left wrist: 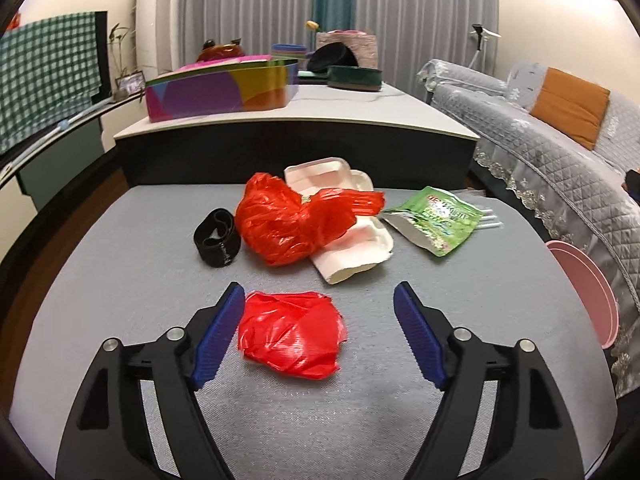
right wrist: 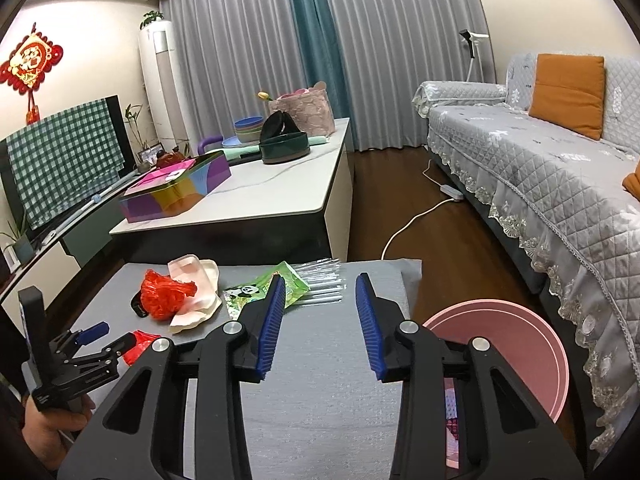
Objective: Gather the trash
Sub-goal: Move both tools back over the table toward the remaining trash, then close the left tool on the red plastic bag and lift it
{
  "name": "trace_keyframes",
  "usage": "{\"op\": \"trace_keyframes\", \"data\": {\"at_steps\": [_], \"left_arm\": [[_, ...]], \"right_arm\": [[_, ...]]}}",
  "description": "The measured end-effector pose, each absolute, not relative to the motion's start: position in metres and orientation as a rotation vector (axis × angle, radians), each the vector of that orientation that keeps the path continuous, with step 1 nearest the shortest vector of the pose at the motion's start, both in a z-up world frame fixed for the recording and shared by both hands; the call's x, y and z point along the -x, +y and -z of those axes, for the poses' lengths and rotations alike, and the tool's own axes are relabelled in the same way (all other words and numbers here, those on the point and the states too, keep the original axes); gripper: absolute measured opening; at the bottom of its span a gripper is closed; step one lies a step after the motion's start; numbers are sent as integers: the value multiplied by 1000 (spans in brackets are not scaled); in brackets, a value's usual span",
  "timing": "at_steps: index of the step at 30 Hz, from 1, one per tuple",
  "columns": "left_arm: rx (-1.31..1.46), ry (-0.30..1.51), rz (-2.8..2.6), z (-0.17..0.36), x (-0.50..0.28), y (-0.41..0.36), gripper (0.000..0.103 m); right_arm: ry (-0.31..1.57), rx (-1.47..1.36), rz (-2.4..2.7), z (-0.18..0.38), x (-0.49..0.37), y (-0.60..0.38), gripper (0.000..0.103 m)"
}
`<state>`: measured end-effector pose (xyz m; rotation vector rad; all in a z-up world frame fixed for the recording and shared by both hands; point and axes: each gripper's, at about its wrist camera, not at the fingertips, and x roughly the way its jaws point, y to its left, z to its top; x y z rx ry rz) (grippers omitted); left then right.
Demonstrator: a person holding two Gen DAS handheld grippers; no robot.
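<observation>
A small crumpled red plastic bag (left wrist: 292,332) lies on the grey mat between the wide-spread blue pads of my left gripper (left wrist: 319,289), close to the left pad and clear of the right one. Beyond it a bigger red bag (left wrist: 288,220) rests on a white foam food box (left wrist: 352,252), with a black band (left wrist: 218,238) to the left and a green snack packet (left wrist: 436,220) to the right. My right gripper (right wrist: 320,280) hangs open over the mat's right side, nothing between its pads, pointing at clear straws (right wrist: 324,292) and the green packet (right wrist: 252,294). The left gripper (right wrist: 108,334) shows at the lower left there.
A pink round bin (right wrist: 500,356) stands on the floor right of the mat, beside the quilted grey sofa (right wrist: 540,184). Behind the mat is a low white-topped table (left wrist: 360,116) with a colourful box (left wrist: 224,88) and bowls. A white cable (right wrist: 416,216) runs across the wooden floor.
</observation>
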<state>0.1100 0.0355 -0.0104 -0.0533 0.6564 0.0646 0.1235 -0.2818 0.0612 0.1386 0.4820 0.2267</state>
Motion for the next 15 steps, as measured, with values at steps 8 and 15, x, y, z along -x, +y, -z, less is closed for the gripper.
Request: {"op": "trace_keyframes", "data": {"at_steps": [8, 15], "left_arm": [[68, 703, -97, 24, -117, 43, 78], [61, 796, -92, 43, -127, 41, 81]], "right_arm": [[470, -144, -218, -64, -119, -287, 38], [476, -155, -215, -61, -122, -290, 38]]}}
